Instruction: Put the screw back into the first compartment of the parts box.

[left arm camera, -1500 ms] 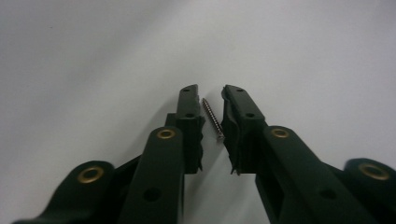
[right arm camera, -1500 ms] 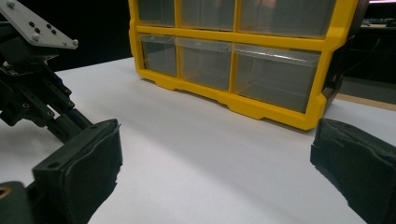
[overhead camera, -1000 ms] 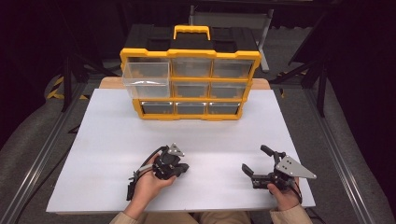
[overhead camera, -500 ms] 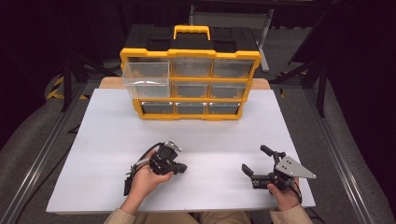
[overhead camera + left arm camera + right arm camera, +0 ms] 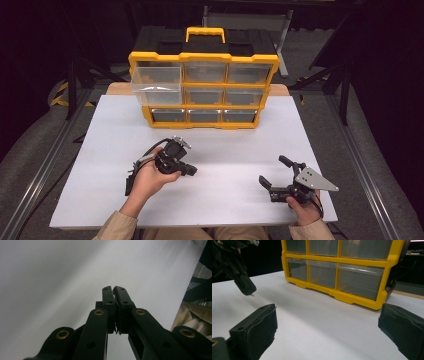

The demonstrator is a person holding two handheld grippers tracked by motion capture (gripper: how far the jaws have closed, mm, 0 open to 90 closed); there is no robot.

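White tabletop (image 5: pixel 225 150), dark surroundings, background hard to read. Yellow drawer cabinet (image 5: pixel 202 90) at far edge, top-left drawer (image 5: pixel 156 85) pulled out, contents unclear. Left gripper (image 5: pixel 191 170) mid-tabletop, jaws pressed together, nothing visible between. Right gripper (image 5: pixel 274 173) near front-right edge, jaws wide apart, empty. Both well apart from cabinet; sleeves cut off at frame bottom.

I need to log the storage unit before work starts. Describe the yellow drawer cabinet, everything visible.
The drawer cabinet stands upright at the far edge of the white table. It has a yellow plastic frame, a black top with a yellow carry handle, and three rows of three clear plastic drawers. The top-left drawer is pulled out toward the person; the others sit flush. No contents can be made out. Neither gripper touches it.
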